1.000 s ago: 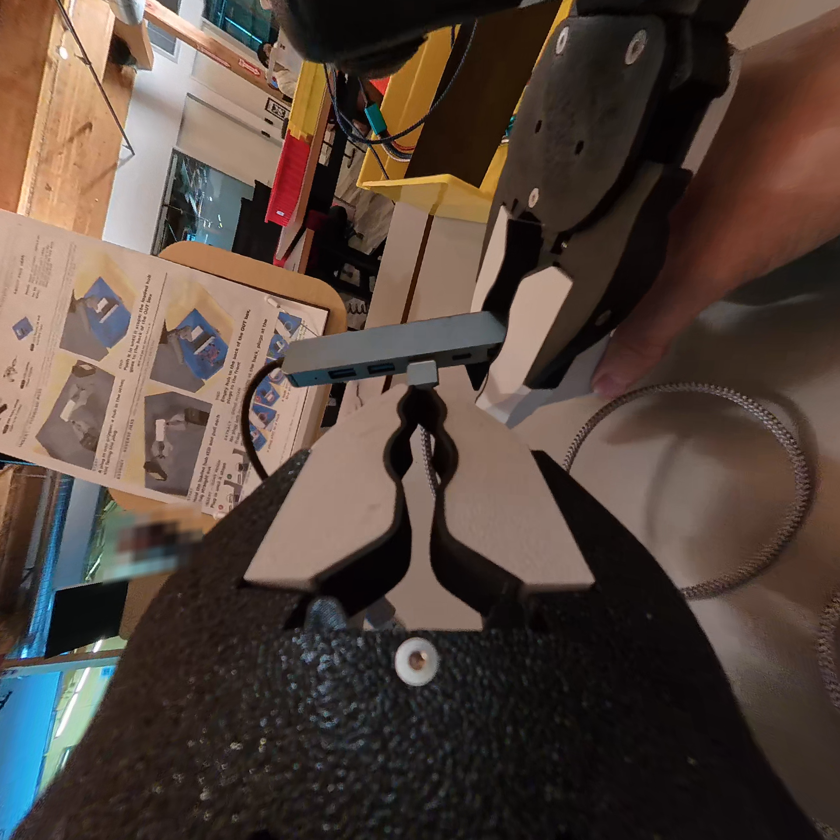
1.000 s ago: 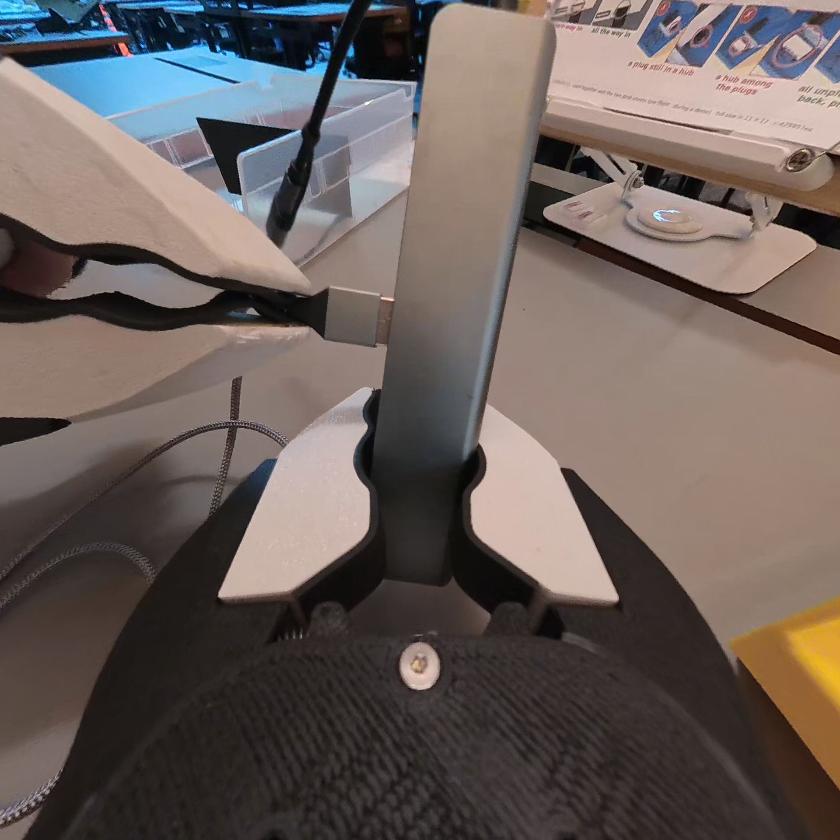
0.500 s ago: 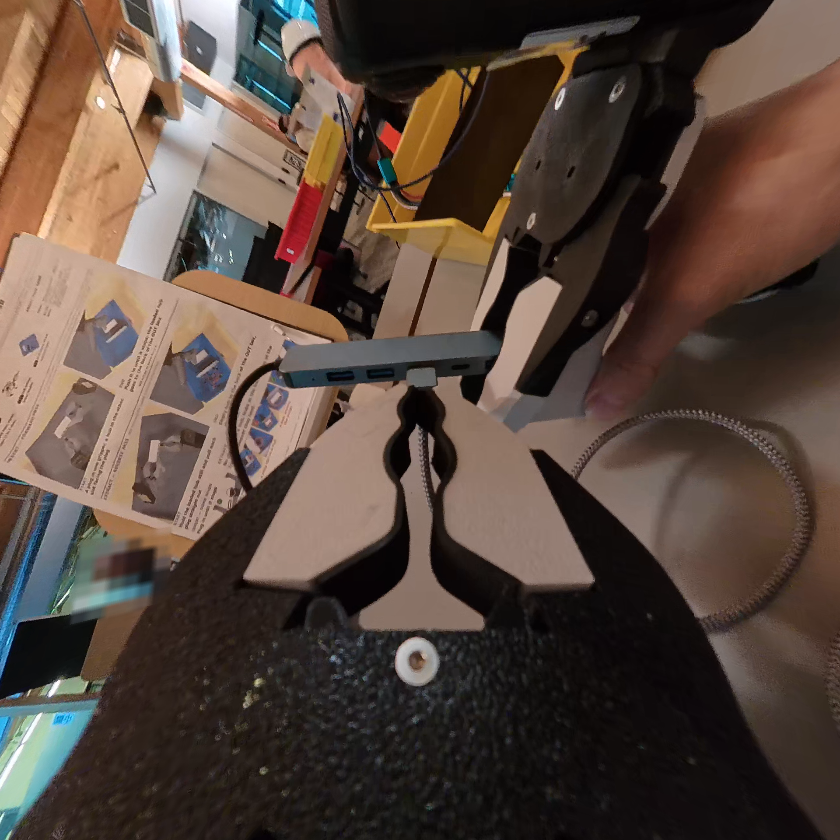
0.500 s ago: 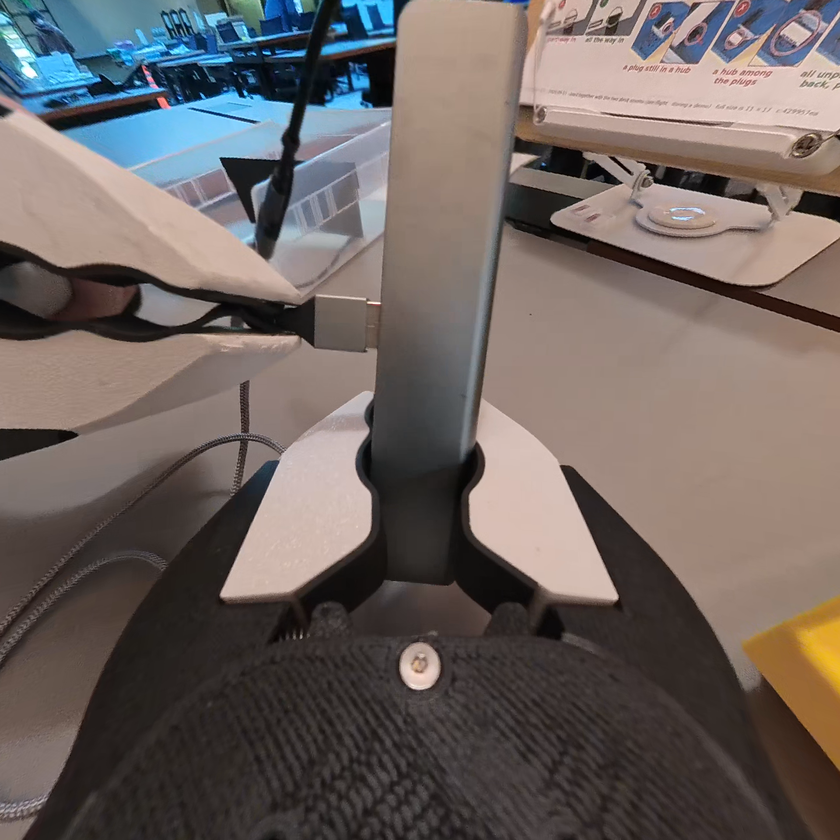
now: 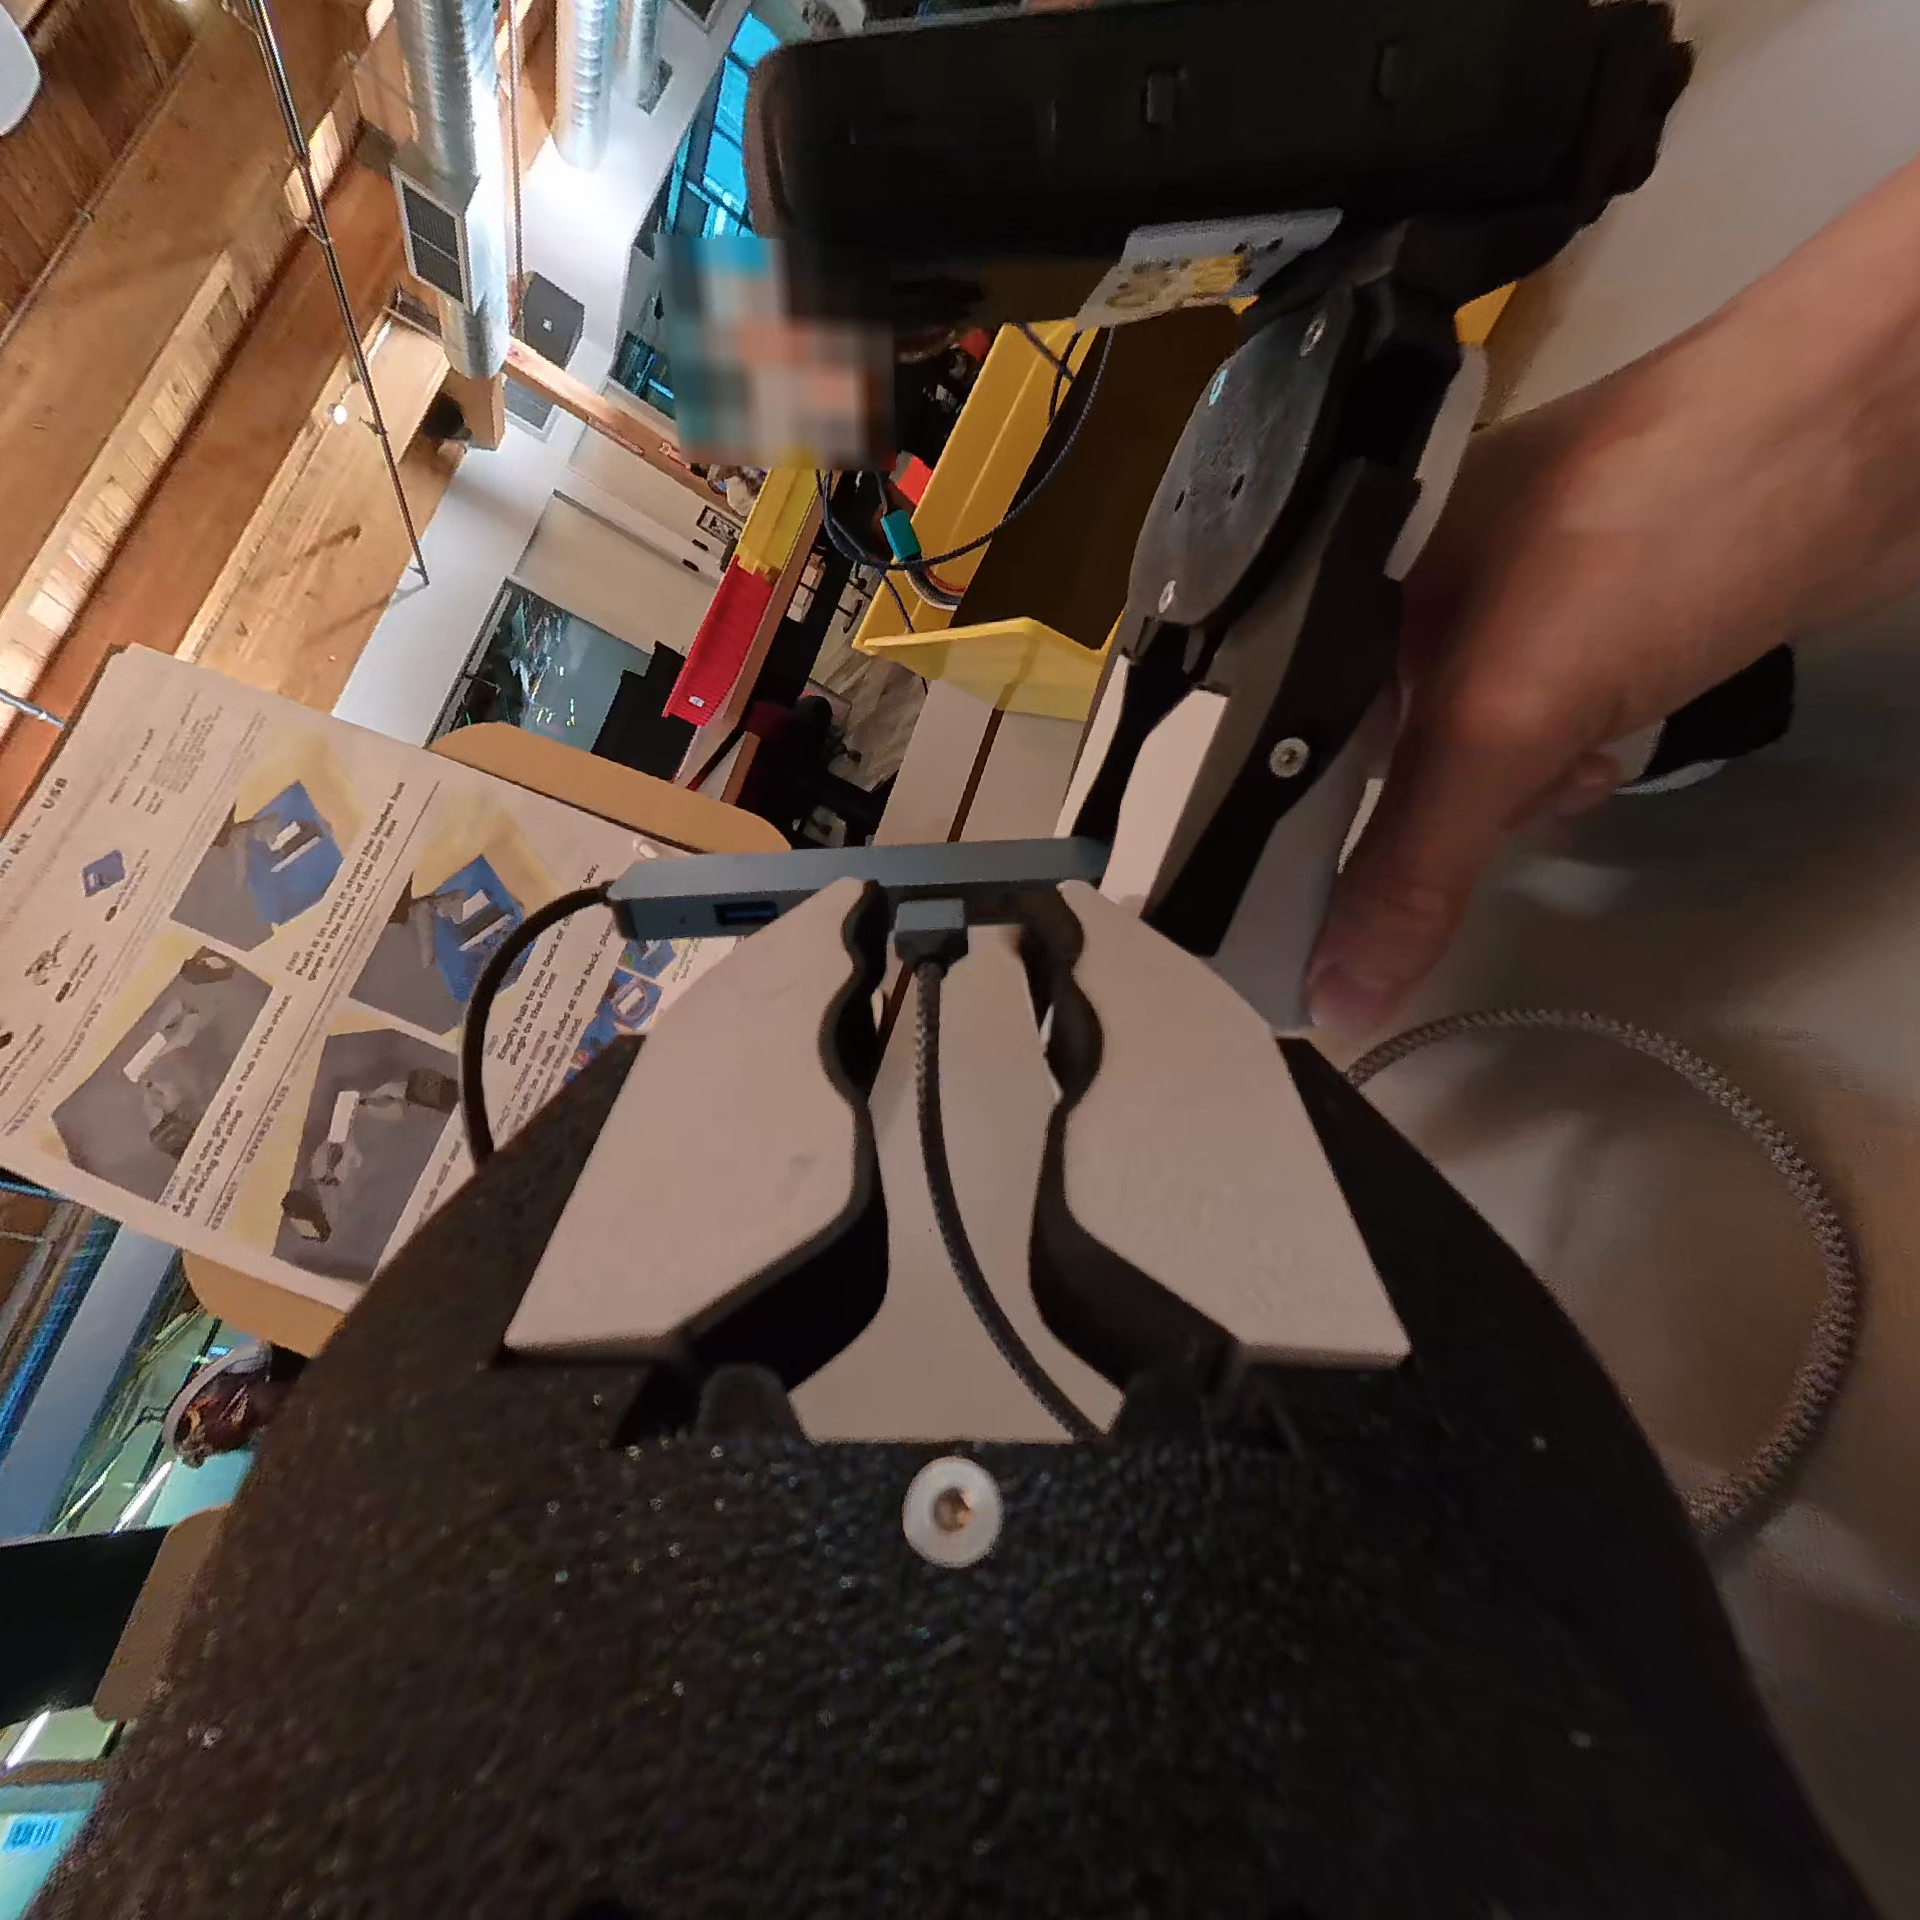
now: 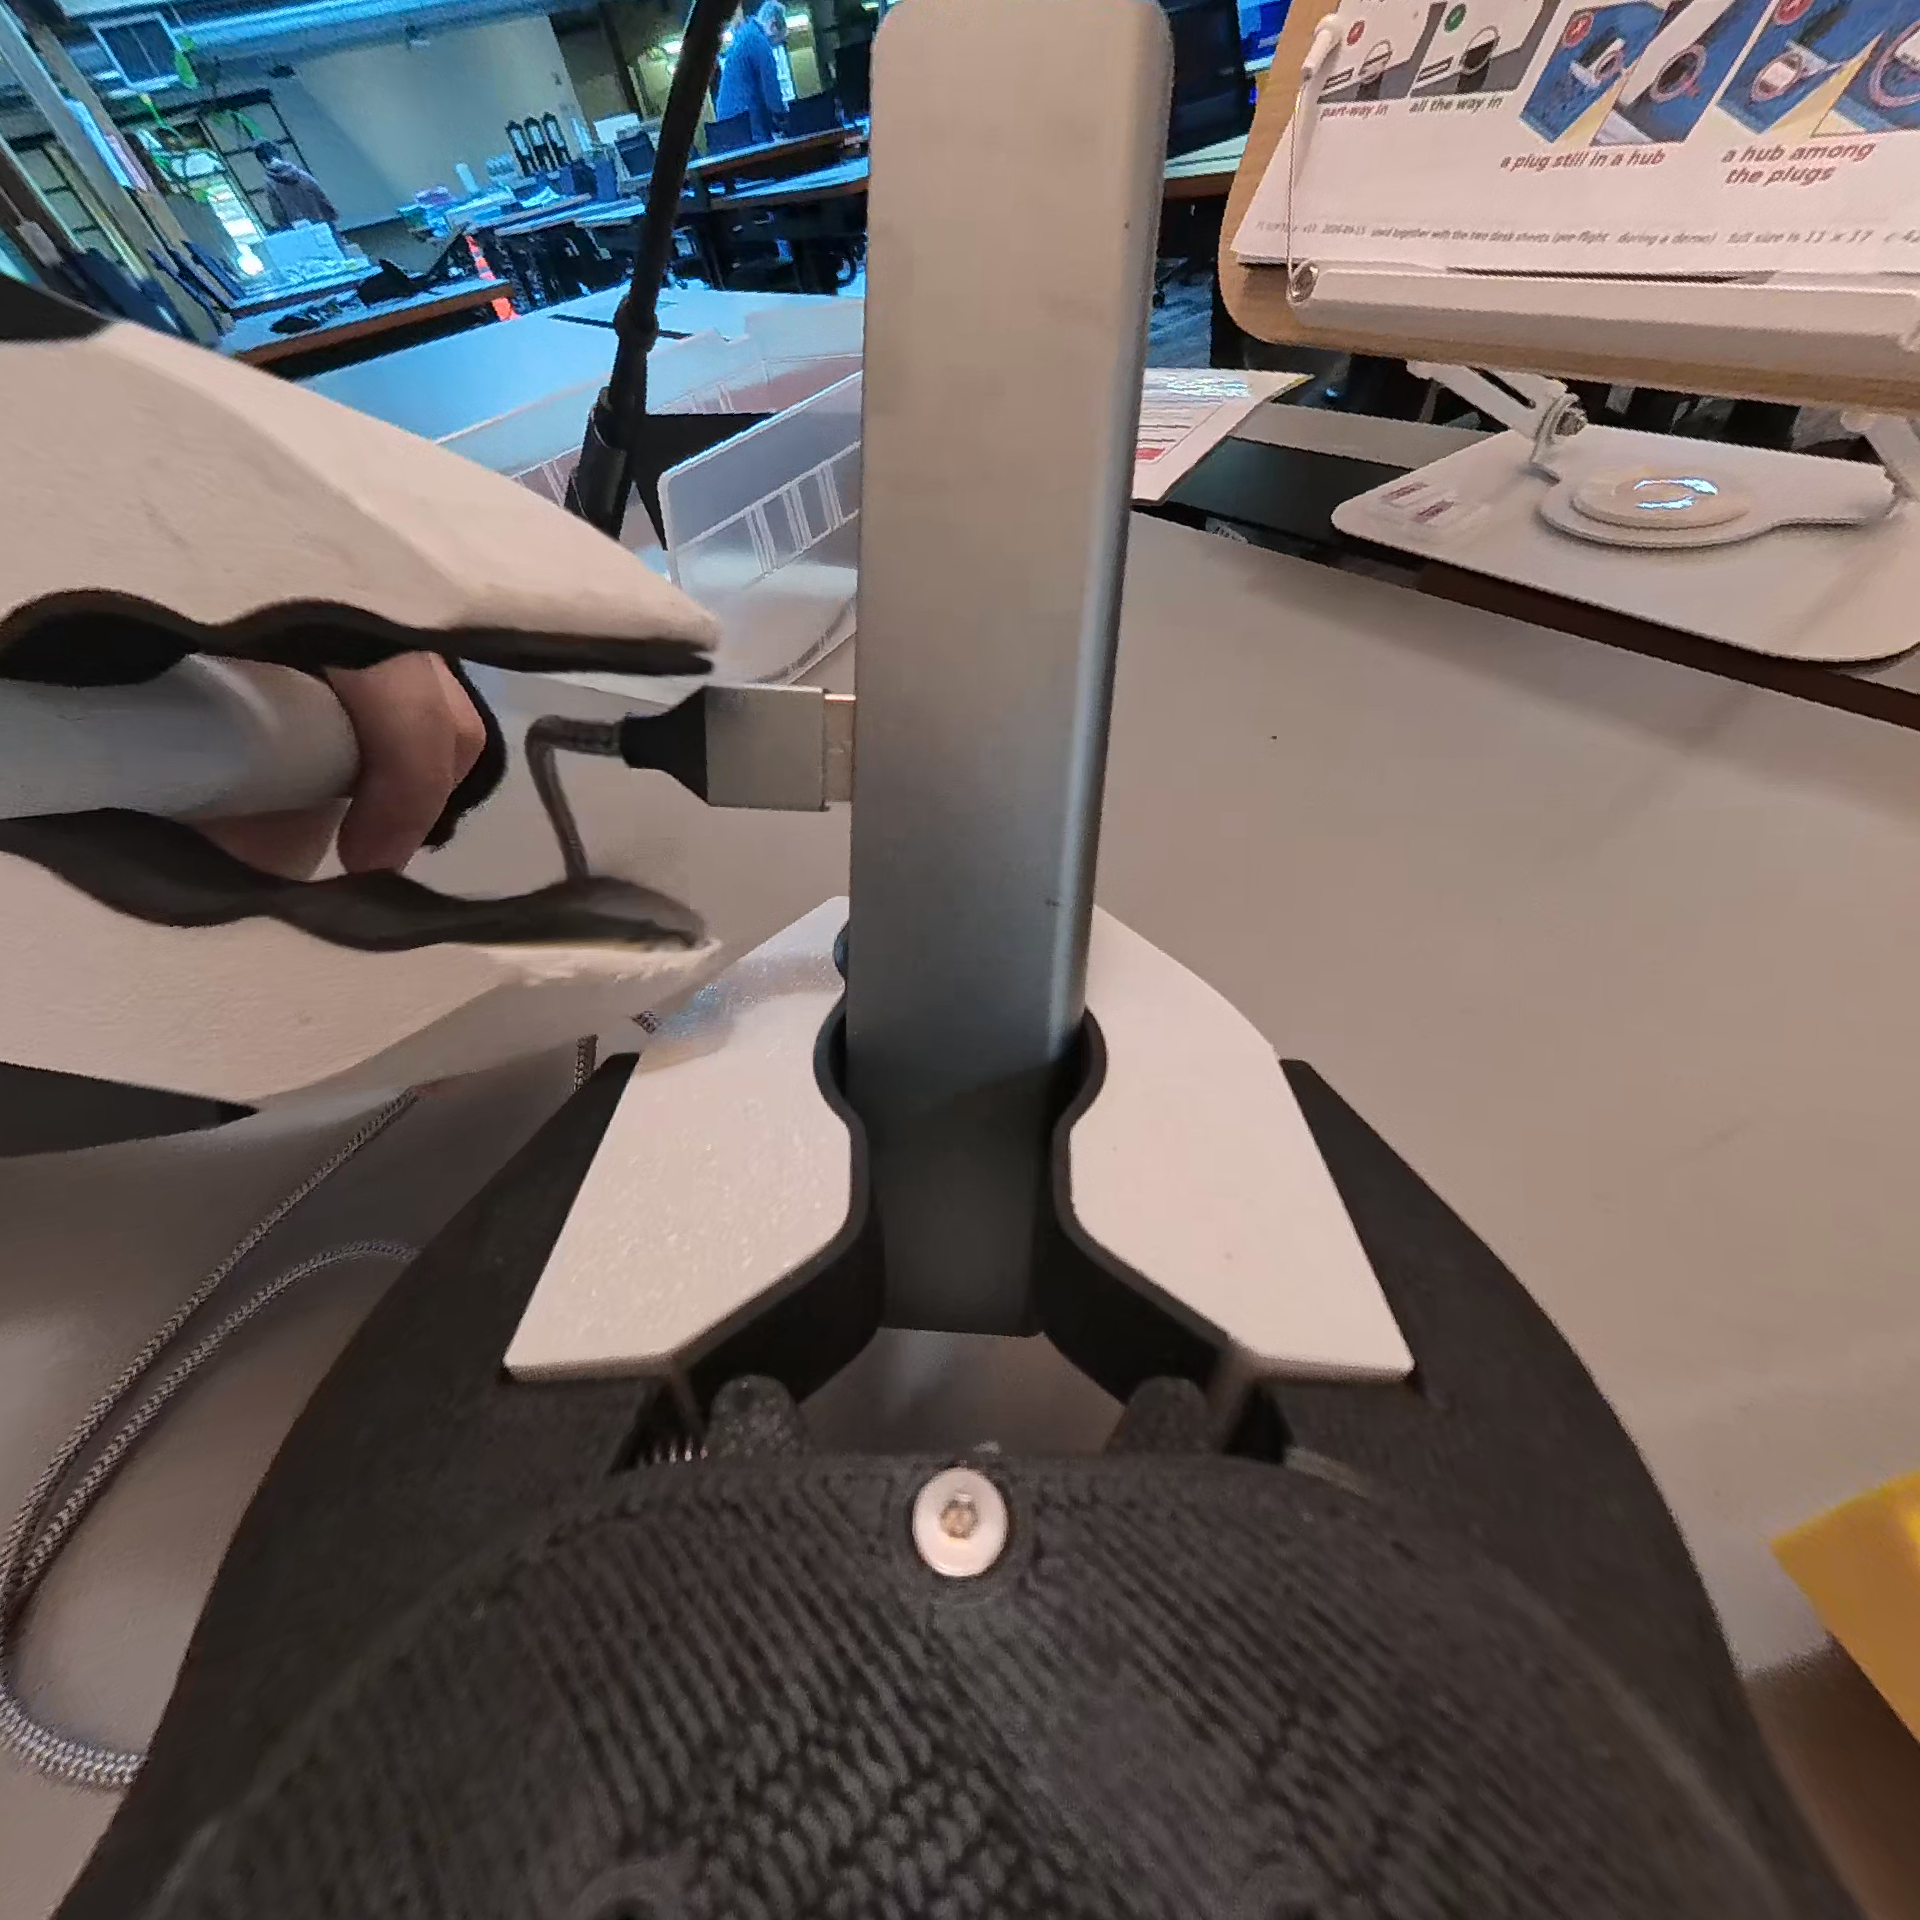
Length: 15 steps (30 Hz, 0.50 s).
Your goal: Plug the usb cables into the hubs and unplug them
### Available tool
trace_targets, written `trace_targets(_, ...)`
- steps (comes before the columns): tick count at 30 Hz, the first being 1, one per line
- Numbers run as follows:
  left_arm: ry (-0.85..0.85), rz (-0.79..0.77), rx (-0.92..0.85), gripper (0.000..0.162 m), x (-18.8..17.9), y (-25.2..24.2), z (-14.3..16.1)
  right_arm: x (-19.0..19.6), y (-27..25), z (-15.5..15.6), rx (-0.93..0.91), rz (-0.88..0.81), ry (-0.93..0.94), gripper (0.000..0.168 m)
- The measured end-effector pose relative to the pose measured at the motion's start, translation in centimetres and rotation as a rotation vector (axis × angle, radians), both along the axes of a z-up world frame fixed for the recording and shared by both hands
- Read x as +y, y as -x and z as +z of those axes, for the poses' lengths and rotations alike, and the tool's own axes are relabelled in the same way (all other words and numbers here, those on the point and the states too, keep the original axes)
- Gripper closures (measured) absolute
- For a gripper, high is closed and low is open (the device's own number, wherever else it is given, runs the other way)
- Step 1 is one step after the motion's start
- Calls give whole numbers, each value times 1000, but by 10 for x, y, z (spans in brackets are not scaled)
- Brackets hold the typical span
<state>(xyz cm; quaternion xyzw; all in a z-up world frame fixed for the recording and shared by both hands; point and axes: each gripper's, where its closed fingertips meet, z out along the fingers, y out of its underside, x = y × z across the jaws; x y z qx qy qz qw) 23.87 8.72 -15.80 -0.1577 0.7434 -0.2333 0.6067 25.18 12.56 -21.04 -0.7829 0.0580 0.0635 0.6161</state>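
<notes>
The right gripper (image 6: 961, 1049) is closed tight on one end of a long grey hub (image 6: 987, 582). The hub stands straight up between its two white fingers (image 6: 717, 1174). In the left wrist view the same hub (image 5: 862, 873) looks like a flat bar lying sideways, with a blue port near its far end and a thin black cord (image 5: 488, 997) curling off that end.

A silver plug (image 6: 774, 743) sits pushed into the side of the hub. A grey braided cable (image 6: 556, 790) comes out of the back of the plug. It bends down, and farther on it lies in a big loop on the pale table (image 6: 1507, 935).

The left gripper (image 5: 956, 914) has its jaws wide open. The plug (image 5: 930, 925) sits between the two tips. From this view it looks like nothing is squeezing the plug. In the right wrist view the upper finger (image 6: 364, 540) is right against the top of the plug and the lower finger is well below it.

A person's hand (image 5: 1621, 644) holds the right gripper. A paper sheet with little pictures (image 5: 260, 966) leans on a brown board behind the hub. A yellow bin (image 5: 997, 582) sits farther back.
</notes>
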Motion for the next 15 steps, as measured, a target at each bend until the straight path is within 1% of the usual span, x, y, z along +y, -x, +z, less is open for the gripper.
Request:
trace_targets(4, 2, -15, 5, 134, -4, 1, 3, 1, 2, -1, -10, 11, 10, 136)
trace_targets(9, 37, 40, 53, 146, 8, -2, -2, 1, 4, -1, -23, 15, 9, 136)
trace_targets(15, 46, 45, 54, 149, 9, -1, -2, 1, 4, 0, -13, 20, 2, 136)
